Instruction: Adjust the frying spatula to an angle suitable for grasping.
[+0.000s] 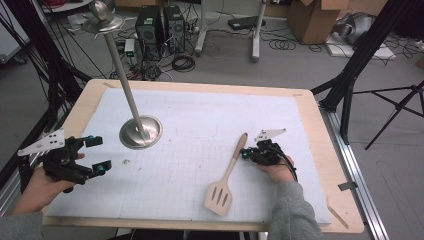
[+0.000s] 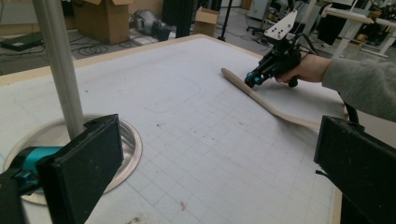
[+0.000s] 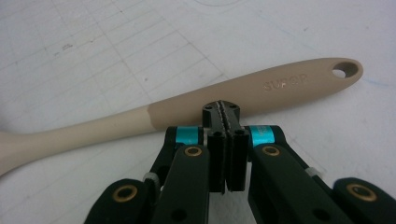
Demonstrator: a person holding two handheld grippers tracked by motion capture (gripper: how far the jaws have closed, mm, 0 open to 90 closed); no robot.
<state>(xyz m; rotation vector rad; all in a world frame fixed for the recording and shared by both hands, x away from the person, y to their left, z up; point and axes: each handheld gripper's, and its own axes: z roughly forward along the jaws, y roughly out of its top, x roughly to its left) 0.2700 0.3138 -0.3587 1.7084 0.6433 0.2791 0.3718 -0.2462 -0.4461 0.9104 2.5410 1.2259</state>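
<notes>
Right gripper fingers closed, empty, beside spatula handle; left gripper fingers open, near-left on table.

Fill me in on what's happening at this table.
A person holds a gripper in each hand over a white gridded mat. The right gripper is shut, its tips right at the handle of a tan slotted spatula that lies flat on the mat; it grips nothing. The left gripper is open, held off to the left side, apart from a metal stand with a tall pole. The spatula has not been lifted.
</notes>
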